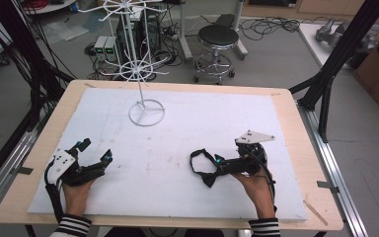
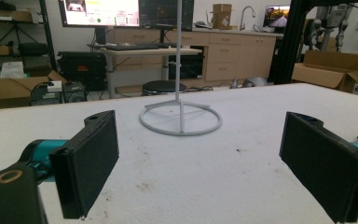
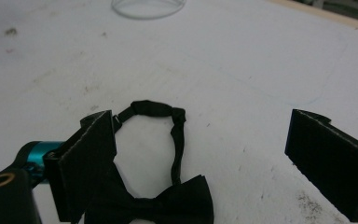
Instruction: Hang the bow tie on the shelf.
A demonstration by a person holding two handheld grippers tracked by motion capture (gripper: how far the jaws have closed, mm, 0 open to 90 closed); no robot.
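Both claws rest low with jaws spread wide, left claw [image 1: 94,151] and right claw [image 1: 203,168].

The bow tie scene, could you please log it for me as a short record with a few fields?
item: black bow tie with its strap looped, lying flat on the white mat
right gripper: open, jaws either side of the bow tie, not closed on it
left gripper: open, holding nothing, low over the mat
stand: white wire stand upright at the far side of the mat
surface: wooden table under the mat
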